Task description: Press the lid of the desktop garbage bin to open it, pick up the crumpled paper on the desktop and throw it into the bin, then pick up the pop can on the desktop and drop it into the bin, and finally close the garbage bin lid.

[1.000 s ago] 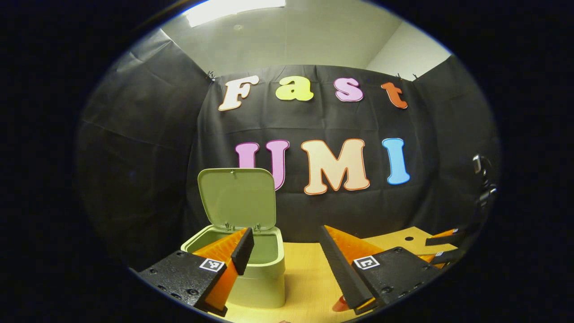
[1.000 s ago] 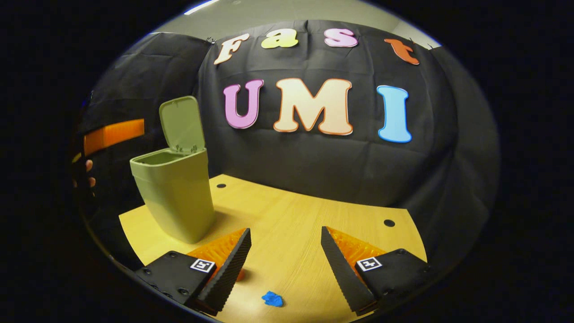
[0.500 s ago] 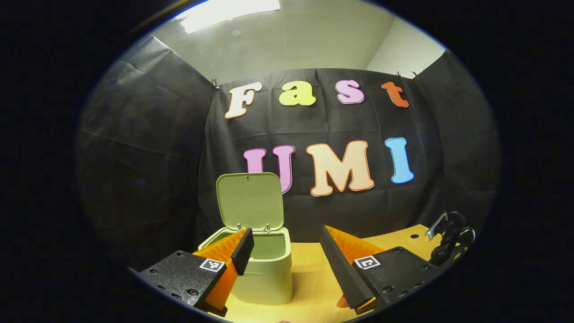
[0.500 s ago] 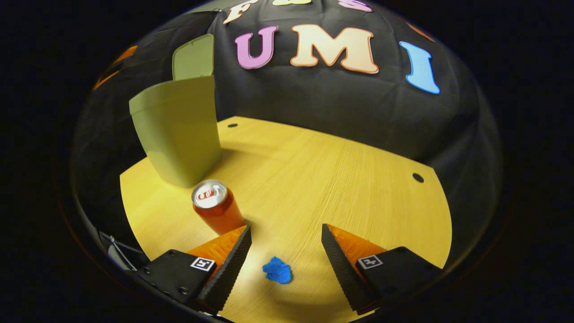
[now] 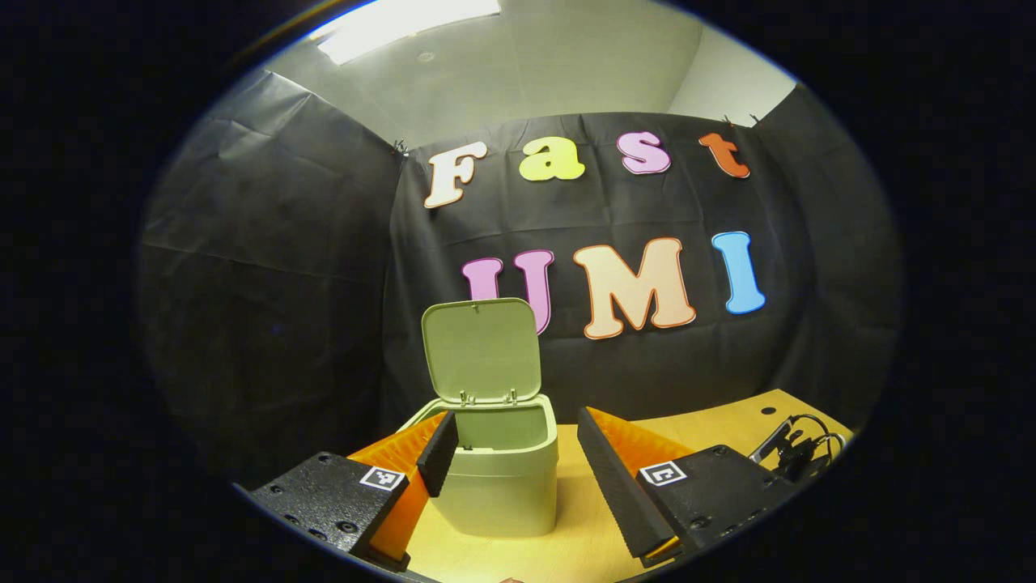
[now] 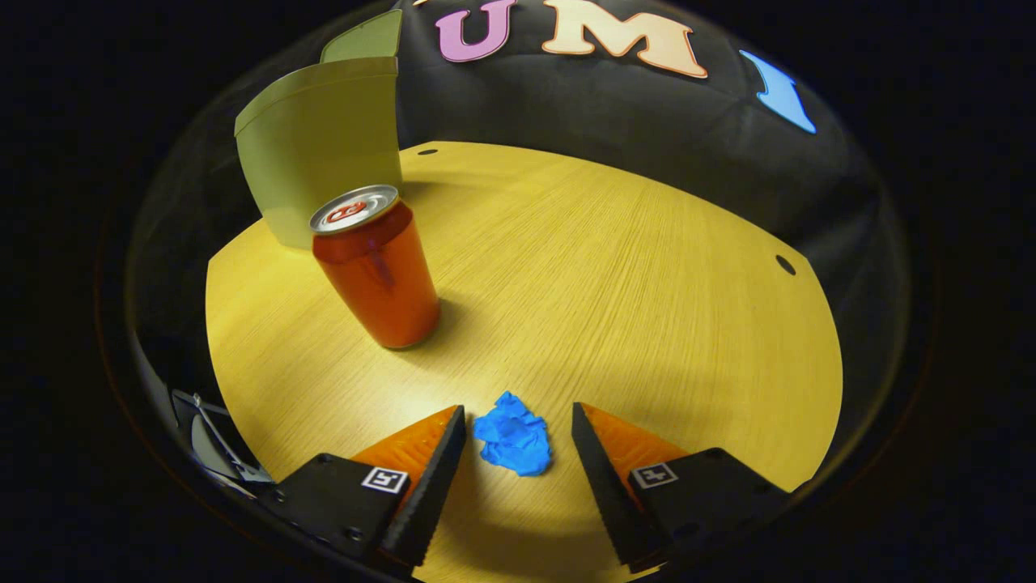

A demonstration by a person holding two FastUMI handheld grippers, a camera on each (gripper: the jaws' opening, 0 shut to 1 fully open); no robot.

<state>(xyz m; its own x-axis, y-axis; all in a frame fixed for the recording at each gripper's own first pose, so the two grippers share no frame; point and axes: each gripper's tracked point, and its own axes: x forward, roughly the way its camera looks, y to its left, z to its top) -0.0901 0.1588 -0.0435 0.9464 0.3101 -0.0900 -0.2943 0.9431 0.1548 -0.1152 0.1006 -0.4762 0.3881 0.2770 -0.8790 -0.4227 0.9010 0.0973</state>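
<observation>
- Up front, in the left gripper view, the left gripper (image 5: 511,474) hangs released, jaws wide apart and grasping nothing, just short of the pale green garbage bin (image 5: 500,478).
- Its lid (image 5: 482,350) stands upright on its rear hinge, so the mouth is open; the pressing step looks done.
- From that view the bin sits on the wooden bench (image 5: 712,429) near the black cloth wall. I judge the left gripper is parked there to stay out of the other hand's way.
- A dark tangle of cable and a clip (image 5: 797,449) lies at the bench's right edge, well apart from the bin.
- Now the right gripper view: the right gripper (image 6: 518,461) is tipped down toward the bench (image 6: 647,267), jaws spread and not yet clenched.
- The crumpled paper (image 6: 513,443) lies on the bench between the two fingertips, beside each, and I cannot tell whether either touches it. It is a small bright blue wad, tightly creased and lumpy.
- That straddling pose reads to me as the set-up for the pinch, the paper being the first thing due in the bin.
- The pop can (image 6: 377,267) stands upright, orange-red with a silver top, between the paper and the bin (image 6: 324,150), apart from the gripper.
- Lifting the wad toward the bin means passing near the can, so a knock seems possible.
</observation>
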